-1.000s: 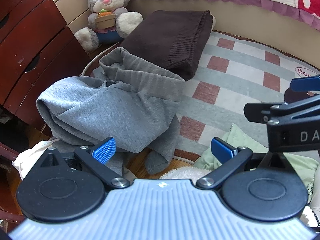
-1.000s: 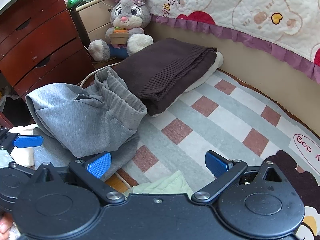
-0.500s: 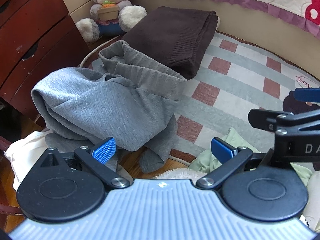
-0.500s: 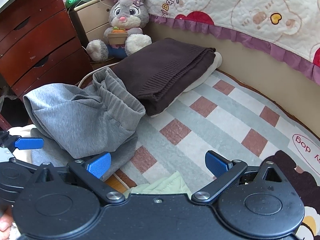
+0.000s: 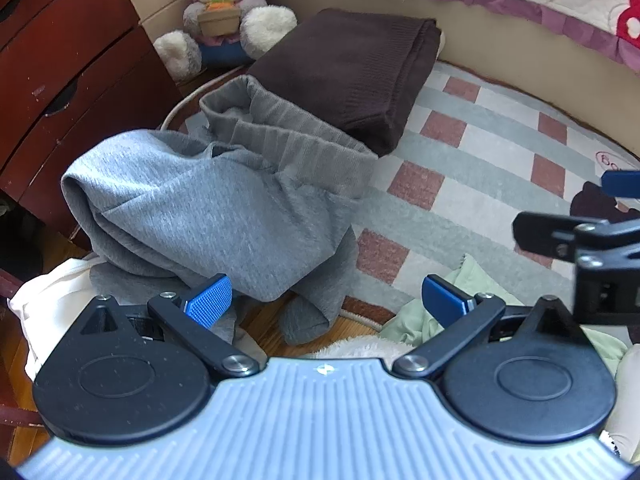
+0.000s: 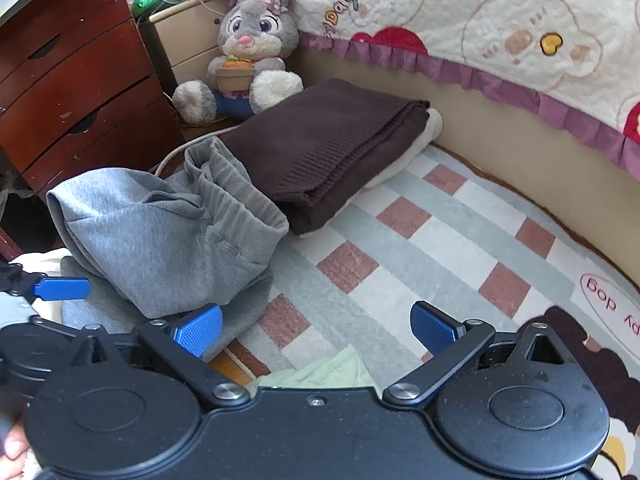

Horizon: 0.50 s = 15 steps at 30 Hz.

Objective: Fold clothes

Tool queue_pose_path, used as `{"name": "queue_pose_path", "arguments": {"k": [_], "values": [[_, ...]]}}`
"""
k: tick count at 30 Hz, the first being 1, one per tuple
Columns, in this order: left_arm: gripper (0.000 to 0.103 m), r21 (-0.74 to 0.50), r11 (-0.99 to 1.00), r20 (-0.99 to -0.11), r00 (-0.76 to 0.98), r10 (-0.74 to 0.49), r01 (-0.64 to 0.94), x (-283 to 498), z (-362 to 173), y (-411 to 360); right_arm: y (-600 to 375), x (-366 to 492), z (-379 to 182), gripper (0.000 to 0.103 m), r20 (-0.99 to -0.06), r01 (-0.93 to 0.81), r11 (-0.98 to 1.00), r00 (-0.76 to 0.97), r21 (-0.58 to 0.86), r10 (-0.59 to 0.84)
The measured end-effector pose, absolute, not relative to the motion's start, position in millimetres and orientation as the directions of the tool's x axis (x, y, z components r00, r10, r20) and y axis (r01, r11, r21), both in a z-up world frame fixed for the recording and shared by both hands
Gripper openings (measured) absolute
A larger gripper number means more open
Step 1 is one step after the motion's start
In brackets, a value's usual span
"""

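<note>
A checked rug (image 6: 420,240) spreads ahead of both tools. On it, ahead and left of the right hand-held gripper (image 6: 316,326), lies a crumpled grey garment (image 5: 208,216); beyond it sits a folded brown sweater (image 6: 320,148). The left hand-held gripper (image 5: 326,300) hangs released, empty, like the right one. A pale green cloth (image 5: 420,316) lies just below.

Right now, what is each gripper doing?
Left gripper: open, holding nothing.
Right gripper: open, holding nothing.
</note>
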<state>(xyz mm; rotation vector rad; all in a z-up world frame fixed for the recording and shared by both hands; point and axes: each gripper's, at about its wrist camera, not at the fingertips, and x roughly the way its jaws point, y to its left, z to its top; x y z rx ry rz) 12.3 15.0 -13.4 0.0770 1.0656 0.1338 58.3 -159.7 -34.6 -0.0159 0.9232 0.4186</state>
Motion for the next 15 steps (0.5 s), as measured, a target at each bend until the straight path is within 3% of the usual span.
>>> {"name": "queue_pose_path", "arguments": {"k": [15], "values": [[0.103, 0.161, 0.984, -0.850, 0.495, 0.179, -0.080, 4, -8, 8, -170, 53, -35, 0.102, -0.758, -0.350, 0.917, 0.540, 0.193, 0.366]]}}
